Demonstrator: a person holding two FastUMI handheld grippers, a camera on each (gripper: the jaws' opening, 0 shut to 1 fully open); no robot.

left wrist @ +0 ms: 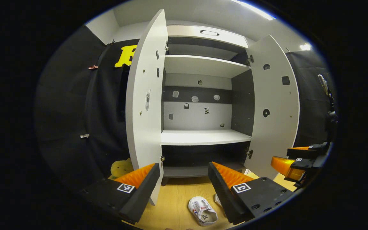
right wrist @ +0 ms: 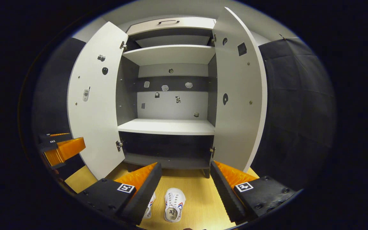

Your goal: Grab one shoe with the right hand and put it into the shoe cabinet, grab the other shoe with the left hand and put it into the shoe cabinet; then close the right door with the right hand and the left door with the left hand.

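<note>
In the left gripper view the left door [left wrist: 144, 105] is swinging wide open at the left — a flat white panel with small stickers and a rounded edge — and past it the cabinet [left wrist: 203, 137] is showing smooth white shelves, dark side walls and a pale back panel dotted with stickers; its shelves are holding no shoes. The left gripper [left wrist: 184, 182] is hanging in front of it with its ribbed fingers [left wrist: 225, 175] spread wide, gripping nothing and touching nothing. Between them, down on the wood-grain floor [left wrist: 177, 195], one white shoe [left wrist: 202, 210] is lying with its opening up, and a sliver of the second shoe [left wrist: 217, 199] is peeking out beside the right-hand finger. The right door [left wrist: 275, 105] is standing open at the right, and beyond it the right gripper [left wrist: 294, 159] is hovering with a narrow gap between its fingers. In the right gripper view the left gripper [right wrist: 59, 147] is showing at the far left beside the left door [right wrist: 94, 102]; the right gripper [right wrist: 185, 180] is holding its fingers [right wrist: 144, 179] wide apart, empty, above the pair — one shoe [right wrist: 150, 206] half hidden behind the left-hand finger, the other shoe [right wrist: 174, 204] lying lengthwise on the floor [right wrist: 200, 198] before the cabinet [right wrist: 168, 126].
</note>
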